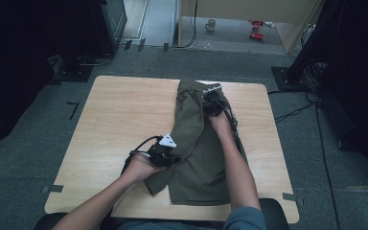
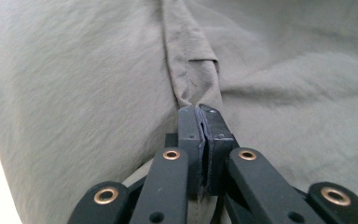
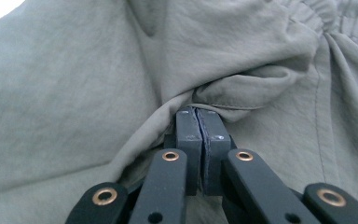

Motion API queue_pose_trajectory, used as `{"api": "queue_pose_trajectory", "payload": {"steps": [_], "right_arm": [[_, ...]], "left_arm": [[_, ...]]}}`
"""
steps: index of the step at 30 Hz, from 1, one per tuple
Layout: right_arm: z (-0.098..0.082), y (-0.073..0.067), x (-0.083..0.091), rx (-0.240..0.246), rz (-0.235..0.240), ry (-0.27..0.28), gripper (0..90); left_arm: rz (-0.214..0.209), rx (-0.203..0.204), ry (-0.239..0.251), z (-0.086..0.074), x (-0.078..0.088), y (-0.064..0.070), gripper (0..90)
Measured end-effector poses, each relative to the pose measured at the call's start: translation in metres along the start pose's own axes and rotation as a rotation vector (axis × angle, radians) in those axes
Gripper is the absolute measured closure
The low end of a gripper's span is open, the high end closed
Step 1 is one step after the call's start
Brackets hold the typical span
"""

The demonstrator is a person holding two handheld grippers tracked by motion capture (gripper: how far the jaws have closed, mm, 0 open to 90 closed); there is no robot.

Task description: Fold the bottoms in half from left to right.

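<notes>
High view: an olive-green pair of fabric shorts (image 1: 199, 158) is lying on a light wooden table with rounded corners (image 1: 120, 120), towards its right half, with one side lifted and folding over towards the middle.
Garment position: the shorts are stretching from the near edge of the table up to its far edge, where the elastic waistband is sitting.
Left gripper: the black two-jaw left gripper (image 1: 172, 155) is sitting at the left edge of the shorts, near the person's side, with a grey three-cornered plate on top and a black cable looping behind it.
Left gripper view: the left gripper (image 2: 199, 112) is pinching a seamed fold of the olive cloth, its jaws standing together with only the fabric between them.
Right gripper: the black two-jaw right gripper (image 1: 214, 106) is resting on the upper part of the shorts, close to the waistband, the forearm lying along the garment.
Right gripper view: the right gripper (image 3: 197, 113) is clamping a bunched ridge of the cloth, jaws pressed together on it, with the gathered elastic waistband showing at the upper right.
Surroundings: a grey carpeted floor (image 1: 38, 158) is lying around the table, with black cables trailing at the right.
</notes>
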State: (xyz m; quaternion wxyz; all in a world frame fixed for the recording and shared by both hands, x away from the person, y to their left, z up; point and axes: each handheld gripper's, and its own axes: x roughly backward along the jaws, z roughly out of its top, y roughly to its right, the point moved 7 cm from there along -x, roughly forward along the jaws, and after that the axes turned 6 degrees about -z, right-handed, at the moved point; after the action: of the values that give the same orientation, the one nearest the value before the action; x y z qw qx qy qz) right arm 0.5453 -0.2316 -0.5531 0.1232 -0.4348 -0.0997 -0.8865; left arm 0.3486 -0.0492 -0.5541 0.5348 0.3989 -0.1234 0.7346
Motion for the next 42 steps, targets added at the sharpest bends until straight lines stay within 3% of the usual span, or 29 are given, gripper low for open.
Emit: {"api": "queue_pose_trajectory", "payload": {"steps": [5,8,10,14,18,20,21,23,26,28,34,36,41,42], "right_arm": [[0.0,-0.008,-0.001,-0.001,0.013,0.013,88.4],[0.0,-0.013,-0.001,0.014,0.018,0.018,88.3],[0.0,-0.014,-0.001,0.015,0.021,0.022,88.3],[-0.002,-0.018,-0.001,0.008,0.03,0.074,88.2],[-0.002,-0.024,-0.001,-0.019,0.056,0.077,88.2],[-0.002,-0.029,-0.001,-0.012,0.062,0.079,88.2],[-0.001,-0.032,-0.001,-0.008,0.065,0.08,88.2],[0.0,-0.038,-0.001,0.001,0.074,0.083,88.2],[0.001,-0.044,-0.001,0.011,0.084,0.085,88.1],[0.002,-0.047,-0.002,0.016,0.083,0.09,88.1],[0.006,-0.046,0.004,-0.012,0.09,0.079,88.3],[0.013,-0.043,0.013,-0.027,0.098,0.117,88.3],[0.025,-0.037,0.027,-0.045,0.109,0.145,88.2],[0.028,-0.036,0.031,-0.044,0.108,0.156,88.2]], "left_arm": [[0.031,0.041,-0.003,-0.009,0.017,-0.023,88.5],[0.081,0.069,-0.011,-0.016,0.032,-0.045,88.5],[0.095,0.077,-0.01,-0.018,0.036,-0.051,88.5],[0.137,0.119,0.002,-0.024,0.05,-0.073,88.6],[0.214,0.134,0.009,-0.03,0.066,-0.098,88.6],[0.228,0.138,0.013,-0.032,0.069,-0.103,88.5],[0.266,0.142,0.018,-0.035,0.075,-0.113,88.5],[0.302,0.154,0.023,-0.038,0.082,-0.123,88.4],[0.317,0.184,0.033,-0.04,0.087,-0.129,88.4],[0.312,0.194,0.034,-0.04,0.09,-0.128,88.5],[0.317,0.115,0.052,-0.026,0.11,-0.103,88.7],[0.305,0.087,0.077,-0.018,0.121,-0.088,88.8],[0.271,0.023,0.119,0.0,0.139,-0.053,88.9],[0.256,-0.005,0.132,0.008,0.143,-0.039,88.9]]}}
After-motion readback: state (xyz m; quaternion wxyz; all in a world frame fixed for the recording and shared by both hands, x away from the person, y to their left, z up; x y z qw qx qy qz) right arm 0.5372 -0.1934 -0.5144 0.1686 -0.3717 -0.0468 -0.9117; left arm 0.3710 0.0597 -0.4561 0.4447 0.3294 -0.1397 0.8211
